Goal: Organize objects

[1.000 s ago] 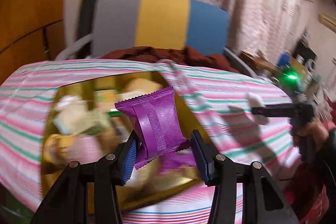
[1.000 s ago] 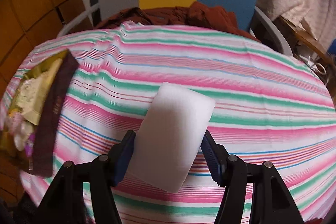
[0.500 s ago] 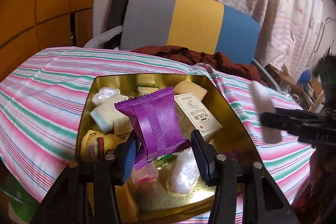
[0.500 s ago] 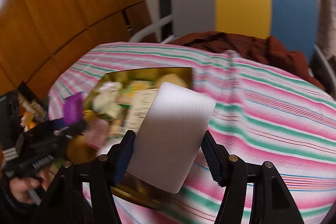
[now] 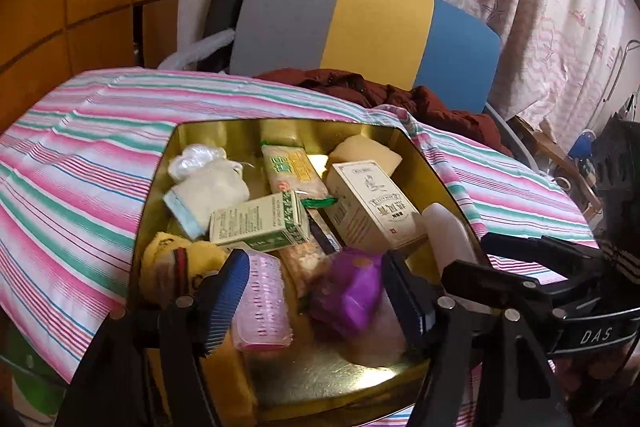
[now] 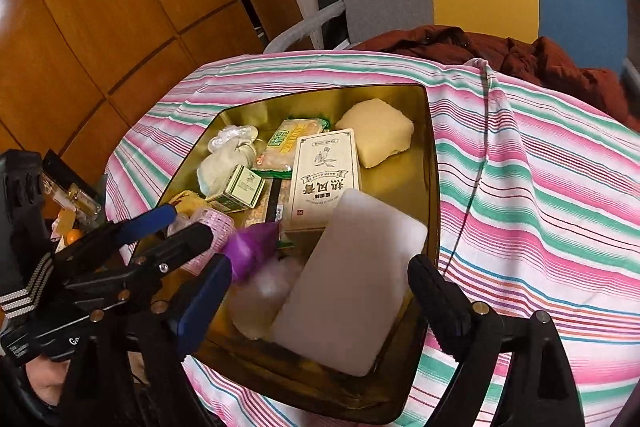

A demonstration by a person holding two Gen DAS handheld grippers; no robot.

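1. My left tool (image 5: 316,301) is hanging wide apart over the gold tin (image 5: 424,163); the purple packet (image 5: 352,291) is lying loose in the tin between and below its fingers.
2. My right tool (image 6: 320,291) is spreading wide around the white block (image 6: 352,283), which is leaning into the tin's near right corner, long axis running away from me.

Not much you can actually read here. The strap on your right gripper's body (image 5: 596,335) says "DAS" in white letters in the left wrist view. The cream box (image 6: 324,179) in the tin has four big dark Chinese characters under a little drawing, but I can't make them out. The green-and-cream box (image 5: 260,223) has print too small to read.
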